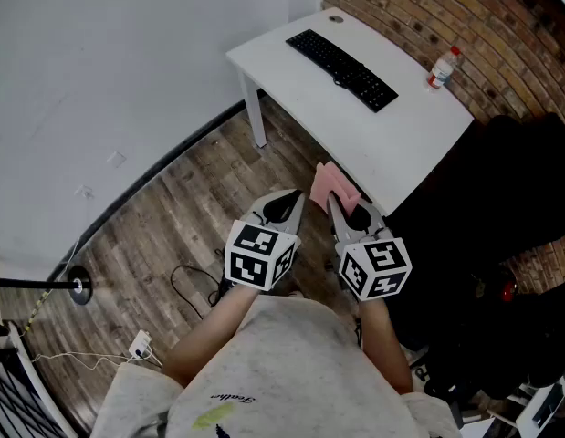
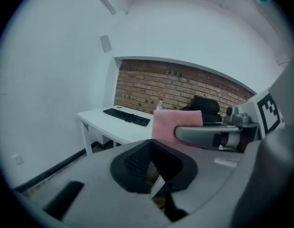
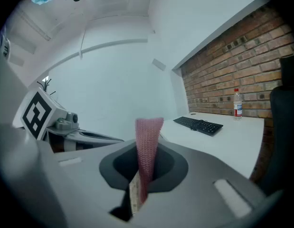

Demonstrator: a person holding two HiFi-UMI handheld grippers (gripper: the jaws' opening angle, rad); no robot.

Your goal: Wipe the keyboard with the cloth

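Note:
The black keyboard [image 1: 341, 67] lies on the white table [image 1: 392, 144], well ahead of both grippers; it also shows far off as the keyboard [image 2: 127, 116] and the keyboard [image 3: 199, 124]. My right gripper [image 1: 344, 210] is shut on a pink cloth [image 1: 331, 187], held just short of the table's near edge. The cloth [image 3: 147, 141] stands up out of the right gripper [image 3: 144, 170]. My left gripper [image 1: 284, 208] hovers beside it over the floor, shut with nothing in it. From the left gripper [image 2: 149, 164] I see the cloth [image 2: 174, 121] to the right.
A plastic bottle [image 1: 442, 67] stands on the table by the brick wall [image 1: 465, 16], right of the keyboard. A black chair [image 1: 515, 185] sits at the table's right. Cables [image 1: 186, 286] and a power strip [image 1: 139, 343] lie on the wooden floor at the left.

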